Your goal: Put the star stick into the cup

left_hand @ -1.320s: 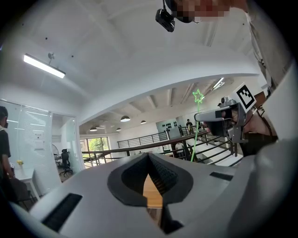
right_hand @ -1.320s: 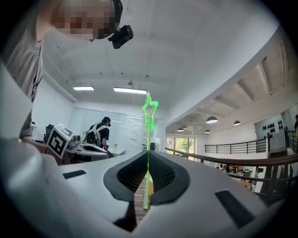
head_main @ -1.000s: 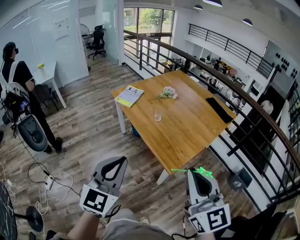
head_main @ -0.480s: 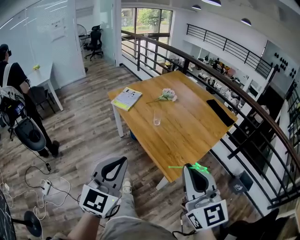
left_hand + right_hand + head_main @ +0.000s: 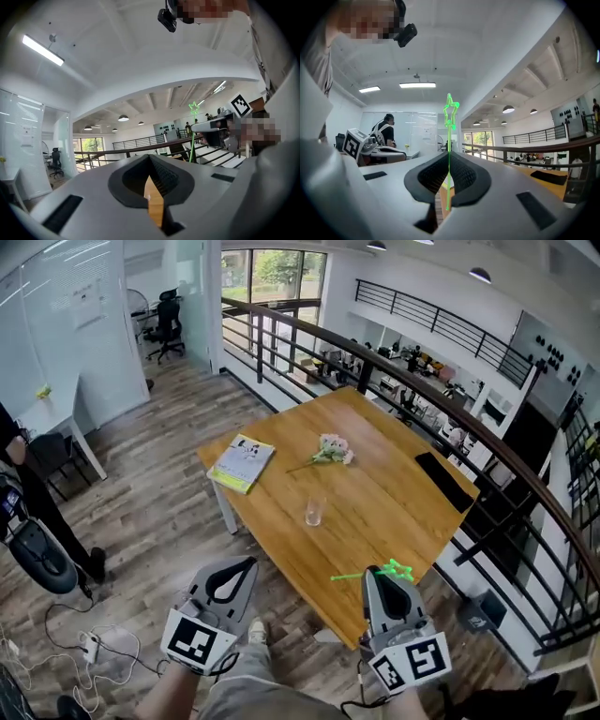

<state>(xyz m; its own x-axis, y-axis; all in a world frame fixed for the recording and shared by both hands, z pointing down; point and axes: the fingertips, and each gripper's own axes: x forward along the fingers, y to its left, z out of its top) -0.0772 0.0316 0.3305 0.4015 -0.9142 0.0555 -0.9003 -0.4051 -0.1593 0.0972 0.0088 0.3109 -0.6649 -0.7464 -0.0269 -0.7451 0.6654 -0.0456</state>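
Observation:
The clear glass cup (image 5: 314, 511) stands upright in the middle of the wooden table (image 5: 384, 512). My right gripper (image 5: 380, 574) is shut on the green star stick (image 5: 358, 576), level, at the table's near corner and well short of the cup. In the right gripper view the stick (image 5: 449, 140) rises between the jaws with its star (image 5: 450, 108) on top. My left gripper (image 5: 249, 562) hangs over the floor left of that corner, its jaws together with nothing in them (image 5: 150, 157). In the left gripper view the star stick (image 5: 192, 138) shows at the right.
On the table lie a yellow-green booklet (image 5: 241, 463), a small bunch of flowers (image 5: 330, 450) and a flat black object (image 5: 445, 481). A dark railing (image 5: 487, 465) runs behind the table. A person (image 5: 23, 493) with equipment stands at the far left; cables (image 5: 89, 648) lie on the floor.
Both grippers have moved forward toward the table's near corner, which now looks closer. The right gripper still holds the star stick. The person at the left has slid toward the picture's edge.

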